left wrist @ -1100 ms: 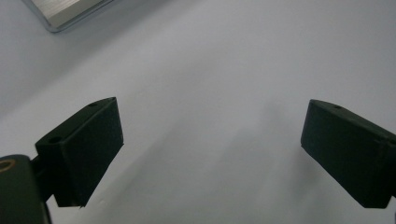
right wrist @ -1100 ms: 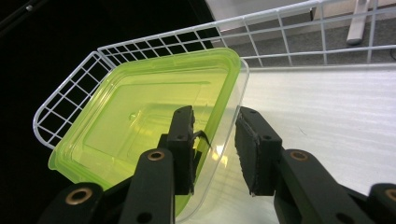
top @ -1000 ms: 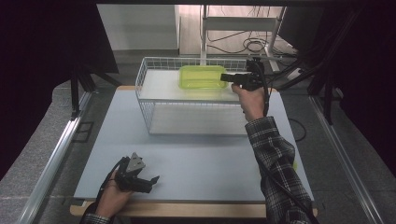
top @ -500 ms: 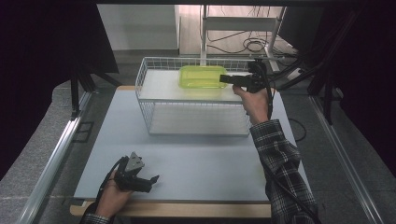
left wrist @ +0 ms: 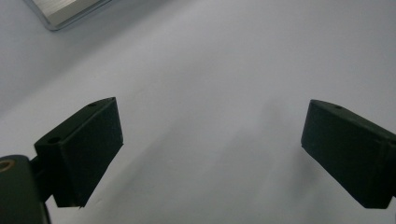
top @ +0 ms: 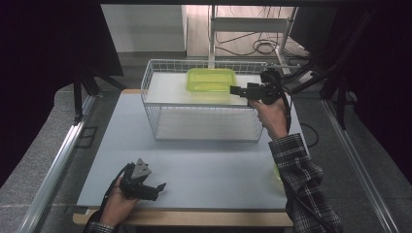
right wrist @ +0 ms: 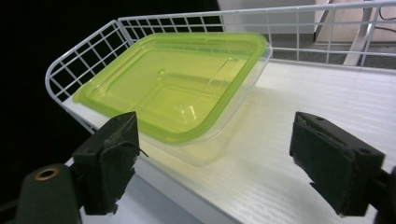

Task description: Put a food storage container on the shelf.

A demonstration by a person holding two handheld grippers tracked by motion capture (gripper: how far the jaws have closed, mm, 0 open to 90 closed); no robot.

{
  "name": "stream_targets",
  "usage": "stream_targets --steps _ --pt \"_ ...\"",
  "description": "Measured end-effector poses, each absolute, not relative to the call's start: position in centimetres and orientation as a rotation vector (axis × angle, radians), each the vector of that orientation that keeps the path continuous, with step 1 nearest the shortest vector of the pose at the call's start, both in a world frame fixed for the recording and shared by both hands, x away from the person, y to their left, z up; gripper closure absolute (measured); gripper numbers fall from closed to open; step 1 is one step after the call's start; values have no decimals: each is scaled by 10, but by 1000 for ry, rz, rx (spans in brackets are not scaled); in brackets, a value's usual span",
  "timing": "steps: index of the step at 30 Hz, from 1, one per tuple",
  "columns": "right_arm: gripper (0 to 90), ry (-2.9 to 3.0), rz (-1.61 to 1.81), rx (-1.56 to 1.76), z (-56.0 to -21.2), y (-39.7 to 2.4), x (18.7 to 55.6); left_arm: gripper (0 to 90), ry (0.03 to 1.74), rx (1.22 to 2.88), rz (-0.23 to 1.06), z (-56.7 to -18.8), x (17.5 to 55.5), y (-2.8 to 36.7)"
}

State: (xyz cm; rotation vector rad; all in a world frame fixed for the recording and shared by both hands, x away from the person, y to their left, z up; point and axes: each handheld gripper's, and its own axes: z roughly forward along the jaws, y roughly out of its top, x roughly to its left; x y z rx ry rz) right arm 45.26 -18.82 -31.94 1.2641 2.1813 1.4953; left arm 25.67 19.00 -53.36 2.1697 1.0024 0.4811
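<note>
While the right gripper (top: 237,90) hangs at the right of centre in the high view, just past the basket's (top: 204,104) right wall, its jaws have just been opening and now stand wide with nothing between them. In the right gripper view the two black pads (right wrist: 109,163) sit at the lower left and lower right of the frame, and the box (right wrist: 180,88) lies beyond them toward the upper left — clear of both pads. That box is a clear tub with a yellow-green lid, resting lid-up on the white shelf (right wrist: 303,116) inside the wire basket, its far end close to the basket's corner. In the high view the box (top: 212,80) shows at the upper centre, in the back part of the basket, near the gripper's tips but apart from them.

Further out, the hand (top: 269,114) that carries this gripper rises from a plaid sleeve (top: 303,184) at the lower right.

Down at the lower left of the high view, the left gripper (top: 158,188) rests low over the pale mat (top: 209,165), near its front edge — well apart from the basket. Its jaws are spread wide too, and in the left gripper view only bare mat (left wrist: 210,93) lies between the pads (left wrist: 86,149).
</note>
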Motion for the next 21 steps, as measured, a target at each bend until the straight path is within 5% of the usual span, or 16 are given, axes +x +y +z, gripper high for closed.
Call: stream_targets --steps 21 --pt "49 2268 1397 1101 -342 -194 413 45 999 2153 480 -534 257 190"
